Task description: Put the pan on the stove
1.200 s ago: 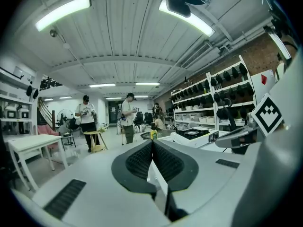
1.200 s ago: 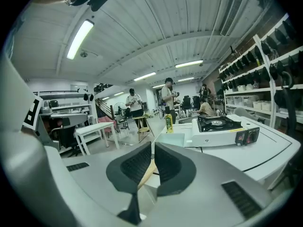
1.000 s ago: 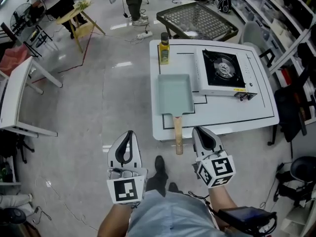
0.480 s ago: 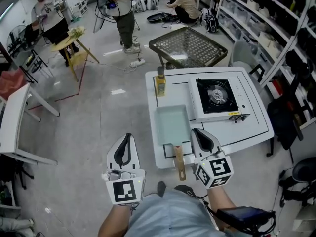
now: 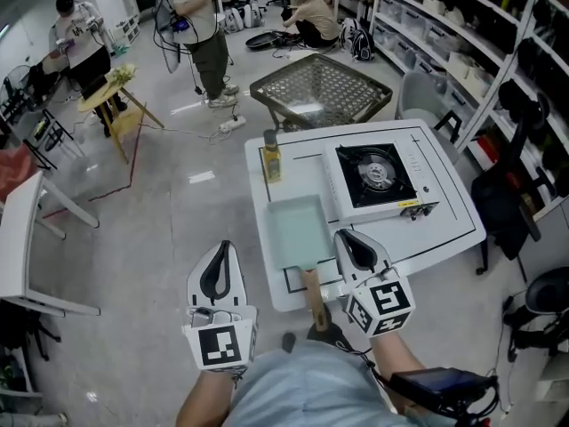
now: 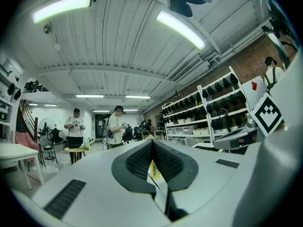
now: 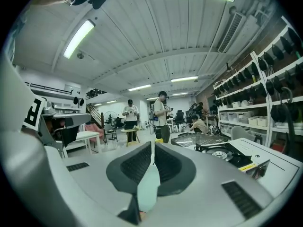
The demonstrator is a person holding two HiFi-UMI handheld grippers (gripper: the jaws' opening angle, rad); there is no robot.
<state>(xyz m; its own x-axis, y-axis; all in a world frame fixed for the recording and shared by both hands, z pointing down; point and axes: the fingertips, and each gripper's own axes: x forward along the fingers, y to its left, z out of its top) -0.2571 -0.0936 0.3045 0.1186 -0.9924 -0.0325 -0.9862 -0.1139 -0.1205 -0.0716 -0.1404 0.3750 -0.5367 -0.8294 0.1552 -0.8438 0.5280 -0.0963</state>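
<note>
A pale green rectangular pan (image 5: pixel 295 228) lies on the white table (image 5: pixel 444 229), and its wooden handle (image 5: pixel 312 297) sticks out over the near edge. To its right sits the portable gas stove (image 5: pixel 373 174), black-topped and bare, also low at the right in the right gripper view (image 7: pixel 221 154). My left gripper (image 5: pixel 222 245) hovers shut and empty over the floor, left of the handle. My right gripper (image 5: pixel 341 234) is shut and empty too, just right of the handle at the table's near edge. The pan (image 7: pixel 150 183) shows as a green sliver between the right jaws.
A yellow oil bottle (image 5: pixel 271 158) stands behind the pan. A wire-mesh table (image 5: pixel 318 87) lies beyond the white table. Shelves (image 5: pixel 462 34) line the right wall, and a dark chair (image 5: pixel 507 194) stands beside the table. People (image 5: pixel 197 25) stand and sit at the back; a small table (image 5: pixel 111 92) is at far left.
Both grippers have come up and closer to the table; the pan handle now lies between them, near the right one. Both stay shut. The pan has not moved.
</note>
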